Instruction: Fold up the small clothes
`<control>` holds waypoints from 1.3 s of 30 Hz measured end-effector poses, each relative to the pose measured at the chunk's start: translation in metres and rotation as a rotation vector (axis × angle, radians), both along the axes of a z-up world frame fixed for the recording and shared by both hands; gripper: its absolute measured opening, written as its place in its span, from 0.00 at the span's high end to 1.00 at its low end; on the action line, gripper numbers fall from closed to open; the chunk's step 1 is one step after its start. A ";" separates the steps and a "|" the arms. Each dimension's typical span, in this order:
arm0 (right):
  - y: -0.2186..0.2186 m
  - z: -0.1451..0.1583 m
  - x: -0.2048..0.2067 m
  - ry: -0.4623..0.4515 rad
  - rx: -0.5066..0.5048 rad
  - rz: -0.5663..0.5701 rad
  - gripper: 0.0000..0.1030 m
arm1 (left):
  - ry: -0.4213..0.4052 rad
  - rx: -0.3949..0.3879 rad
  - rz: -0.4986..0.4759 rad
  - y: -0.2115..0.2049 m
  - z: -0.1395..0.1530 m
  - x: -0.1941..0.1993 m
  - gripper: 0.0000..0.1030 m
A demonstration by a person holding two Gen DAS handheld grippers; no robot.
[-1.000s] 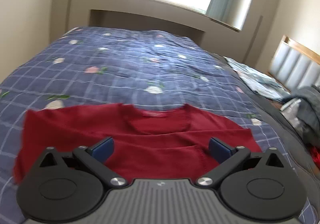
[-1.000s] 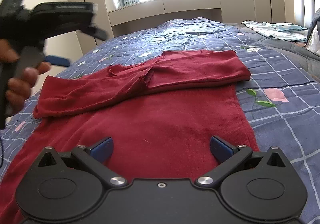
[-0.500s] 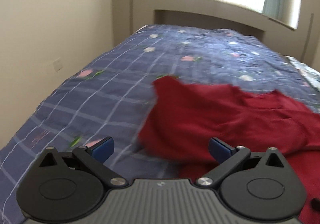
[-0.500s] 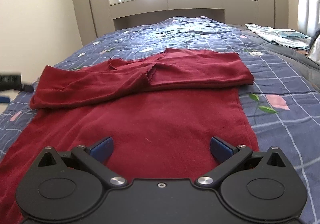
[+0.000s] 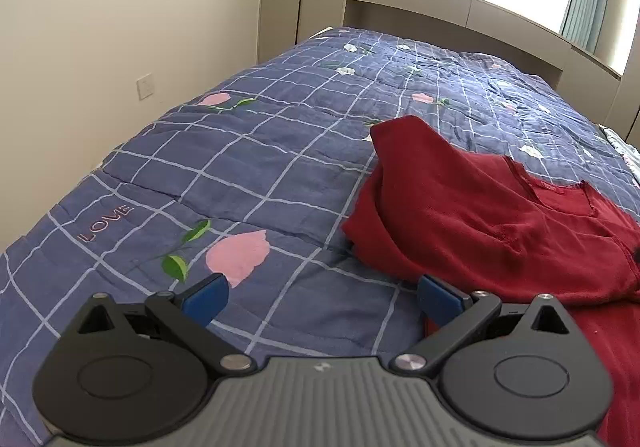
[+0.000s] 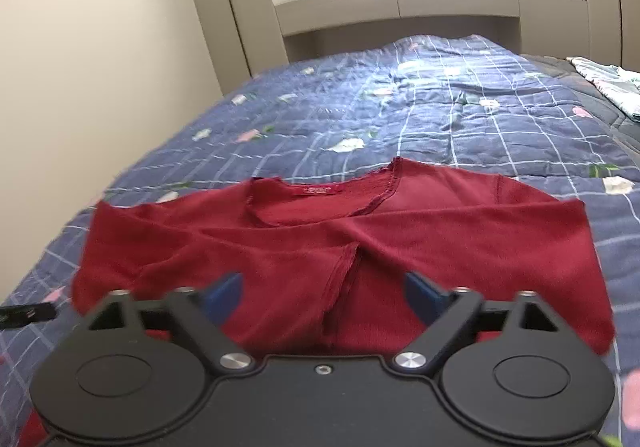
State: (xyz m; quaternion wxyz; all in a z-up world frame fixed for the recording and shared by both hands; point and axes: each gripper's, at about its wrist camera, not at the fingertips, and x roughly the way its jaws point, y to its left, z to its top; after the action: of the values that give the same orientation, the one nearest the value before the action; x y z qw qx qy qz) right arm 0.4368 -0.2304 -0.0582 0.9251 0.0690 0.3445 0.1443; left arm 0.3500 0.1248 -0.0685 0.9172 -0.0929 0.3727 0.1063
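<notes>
Red top [image 6: 400, 239]: it is laid flat on the bed, neck opening toward the window, with both sleeves folded across the chest so that they meet near the middle.
Quilt [image 5: 248, 167]: blue cloth with white checks and pink flowers is spread over the bed; the word LOVE is stitched near the left edge.
Left claw [image 5: 322, 293]: it is held released above the quilt, just beside the left edge of the top; nothing is between the blue pads, and the right pad is seen against the red cloth.
Right claw [image 6: 324, 291]: its jaws have just been closing but are still apart; it is held over the folded sleeves, and no cloth is seen gripped.
Cloth pile [image 6: 604, 87]: a pale bundle is seen at the far right of the bed.
</notes>
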 end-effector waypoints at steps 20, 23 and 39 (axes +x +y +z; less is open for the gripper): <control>0.059 0.168 0.074 -0.184 0.073 0.172 0.92 | -0.043 0.046 -0.128 -0.010 0.002 0.008 0.00; 0.074 0.207 0.092 -0.221 0.120 0.203 0.91 | -0.057 0.062 -0.161 -0.024 -0.003 0.019 0.00; 0.089 0.236 0.097 -0.259 0.048 0.260 0.92 | -0.144 0.230 -0.169 -0.047 -0.001 0.076 0.89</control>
State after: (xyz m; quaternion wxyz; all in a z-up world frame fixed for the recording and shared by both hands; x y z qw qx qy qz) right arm 0.5342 -0.1414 0.1782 0.9333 0.0268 0.2251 0.2784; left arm 0.4259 0.0777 -0.0697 0.9518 0.0370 0.2975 0.0640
